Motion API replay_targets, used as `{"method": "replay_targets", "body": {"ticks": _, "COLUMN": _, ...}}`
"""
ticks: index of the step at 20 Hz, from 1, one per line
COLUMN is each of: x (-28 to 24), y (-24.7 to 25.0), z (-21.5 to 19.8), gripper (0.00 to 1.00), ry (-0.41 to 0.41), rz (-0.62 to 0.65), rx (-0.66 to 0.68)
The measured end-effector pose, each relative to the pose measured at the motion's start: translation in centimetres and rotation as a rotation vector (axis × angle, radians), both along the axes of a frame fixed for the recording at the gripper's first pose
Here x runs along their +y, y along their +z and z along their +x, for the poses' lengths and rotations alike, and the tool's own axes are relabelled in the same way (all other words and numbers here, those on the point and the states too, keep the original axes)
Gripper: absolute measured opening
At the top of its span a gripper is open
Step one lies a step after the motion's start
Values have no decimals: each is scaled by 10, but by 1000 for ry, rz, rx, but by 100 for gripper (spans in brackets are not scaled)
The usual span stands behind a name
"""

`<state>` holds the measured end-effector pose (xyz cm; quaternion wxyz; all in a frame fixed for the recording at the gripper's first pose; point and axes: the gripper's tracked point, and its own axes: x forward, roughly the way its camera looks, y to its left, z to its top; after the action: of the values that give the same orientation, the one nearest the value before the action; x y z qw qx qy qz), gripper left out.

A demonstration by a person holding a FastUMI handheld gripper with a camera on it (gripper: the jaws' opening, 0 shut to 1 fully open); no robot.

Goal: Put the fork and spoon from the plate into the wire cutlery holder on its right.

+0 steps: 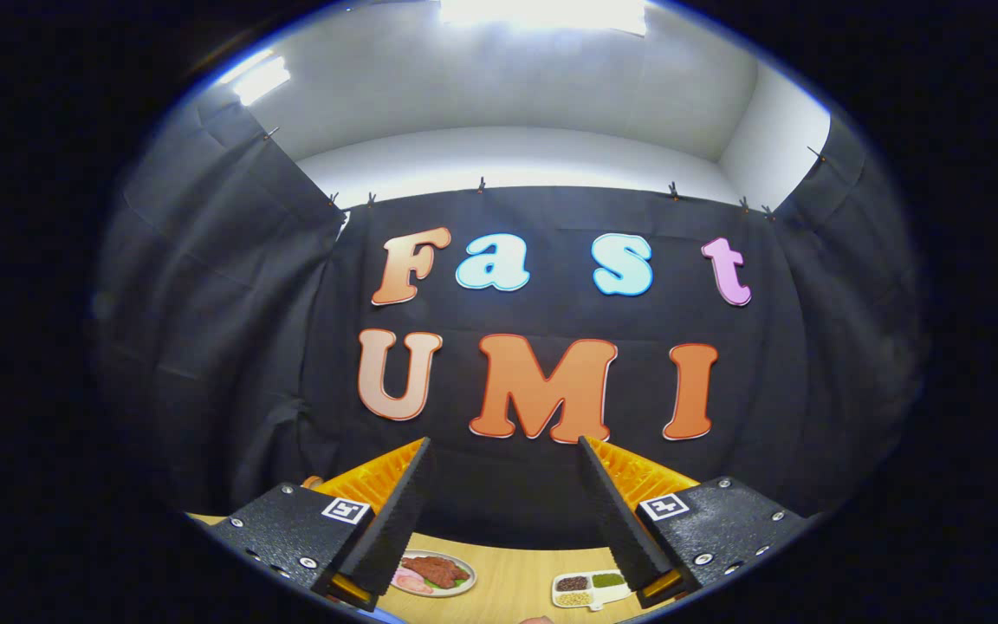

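Gripper [503, 451] wide apart, empty, raised above table [508, 576]. Approach step, apparently; next, tilting down toward table to find fork.

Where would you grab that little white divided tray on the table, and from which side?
Probably its near rim, coming down from above: the divided tray lies flat on the table, so only its thin edge offers a pinch. The hand-held gripper is open, aimed well above it.
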<state>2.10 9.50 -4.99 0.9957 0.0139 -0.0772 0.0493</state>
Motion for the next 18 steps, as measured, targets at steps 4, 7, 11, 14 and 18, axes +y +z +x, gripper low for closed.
{"method": "replay_targets", "body": {"ticks": 4, "x": 44, "y": -11, "z": 3, "gripper": 97, "ry": 65, "rz": 3, "rx": 48}}
{"method": "replay_targets", "body": {"ticks": 7, "x": 85, "y": -27, "z": 0, "gripper": 97, "ry": 119, "rz": -17, "rx": 100}}
{"method": "replay_targets", "body": {"ticks": 11, "x": 138, "y": -55, "z": -7, "gripper": 97, "ry": 193, "rz": 37, "rx": 197}}
{"method": "replay_targets", "body": {"ticks": 14, "x": 160, "y": -98, "z": -9, "gripper": 97, "ry": 217, "rz": 27, "rx": 338}}
{"method": "replay_targets", "body": {"ticks": 18, "x": 180, "y": -176, "z": -20, "gripper": 98, "ry": 230, "rz": 37, "rx": 608}}
